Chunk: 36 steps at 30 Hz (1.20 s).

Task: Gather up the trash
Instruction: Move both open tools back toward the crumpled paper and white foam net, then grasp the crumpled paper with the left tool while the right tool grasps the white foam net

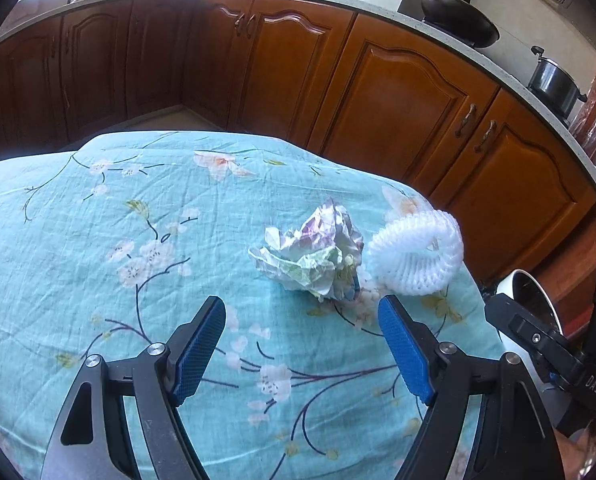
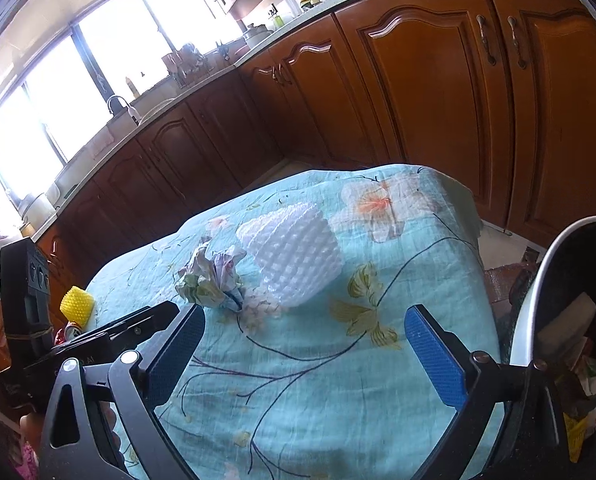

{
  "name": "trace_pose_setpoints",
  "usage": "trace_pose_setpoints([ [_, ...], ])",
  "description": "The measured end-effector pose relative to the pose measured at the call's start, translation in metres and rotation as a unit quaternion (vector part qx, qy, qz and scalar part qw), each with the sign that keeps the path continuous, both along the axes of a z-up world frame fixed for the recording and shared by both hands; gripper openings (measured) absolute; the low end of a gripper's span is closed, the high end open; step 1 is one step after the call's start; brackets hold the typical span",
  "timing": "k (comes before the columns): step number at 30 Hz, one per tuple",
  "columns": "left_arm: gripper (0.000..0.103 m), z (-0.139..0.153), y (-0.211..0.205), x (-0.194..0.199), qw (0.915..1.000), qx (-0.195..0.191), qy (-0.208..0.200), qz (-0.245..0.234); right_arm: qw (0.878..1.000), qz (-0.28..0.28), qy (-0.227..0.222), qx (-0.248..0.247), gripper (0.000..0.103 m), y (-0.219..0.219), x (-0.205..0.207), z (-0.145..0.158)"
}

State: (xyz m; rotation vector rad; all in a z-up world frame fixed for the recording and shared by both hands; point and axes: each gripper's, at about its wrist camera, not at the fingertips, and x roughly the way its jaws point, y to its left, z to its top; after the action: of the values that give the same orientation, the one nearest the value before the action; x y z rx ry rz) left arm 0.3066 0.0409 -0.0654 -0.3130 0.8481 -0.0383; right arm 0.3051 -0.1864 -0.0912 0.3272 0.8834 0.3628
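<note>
Both hand-held grippers, left point(image 1: 302, 316) and right point(image 2: 304, 330), released and empty; crumpled paper point(image 1: 312, 258) sits just beside foam net point(image 1: 416, 254) on tabletop point(image 1: 78, 240), so I'd straddle paper only, bin point(image 2: 538, 300) probably right of net.

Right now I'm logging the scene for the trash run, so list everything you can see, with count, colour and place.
crumpled paper: one, white with pale print, mid-table, beside the foam net
foam net sleeve: one, white, right of the paper
yellow foam net: one, beyond the table's left edge
tablecloth: one, turquoise floral, covering the table
trash bin: one, white rim, dark inside, right of the table, holding scraps
cabinets: brown wood, under the counter
wok: one, black, on the counter
pot: one, dark metal, on the counter
left gripper: black, blue pads, open, nothing held
right gripper: same, open, nothing held
</note>
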Motion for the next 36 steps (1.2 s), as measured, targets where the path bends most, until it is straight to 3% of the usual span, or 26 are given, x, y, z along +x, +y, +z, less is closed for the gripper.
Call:
trace_pose_setpoints([
  [5, 0.078, -0.005, 0.001, 0.026, 1.0000, 0.005, -0.003, -0.002, 1.000, 0.010, 0.005, 0.005, 0.086, 0.009, 0.022, -0.004],
  [8, 0.076, -0.013, -0.002, 0.035, 1.0000, 0.007, 0.001, -0.004, 1.000, 0.013, 0.016, -0.002, 0.064, 0.015, 0.034, -0.012],
  [10, 0.063, -0.017, -0.004, 0.038, 1.0000, 0.006, -0.001, -0.008, 1.000, 0.014, 0.022, -0.011, 0.029, 0.016, 0.038, -0.016],
  [12, 0.033, -0.021, -0.007, 0.040, 0.9997, 0.004, 0.002, -0.023, 1.000, 0.010, 0.020, -0.019, 0.020, 0.016, 0.036, -0.017],
  [13, 0.032, -0.021, -0.009, 0.038, 0.9996, 0.009, -0.002, -0.025, 1.000, 0.008, 0.015, -0.021, 0.015, 0.014, 0.033, -0.017],
  [17, 0.021, -0.019, -0.015, 0.028, 0.9989, 0.021, -0.016, -0.038, 1.000, 0.001, 0.005, -0.021, 0.011, 0.006, 0.020, -0.011],
  [36, 0.020, 0.011, -0.071, -0.042, 0.9930, -0.003, -0.044, -0.109, 0.998, -0.058, -0.025, -0.009, 0.011, -0.063, -0.064, 0.028],
])
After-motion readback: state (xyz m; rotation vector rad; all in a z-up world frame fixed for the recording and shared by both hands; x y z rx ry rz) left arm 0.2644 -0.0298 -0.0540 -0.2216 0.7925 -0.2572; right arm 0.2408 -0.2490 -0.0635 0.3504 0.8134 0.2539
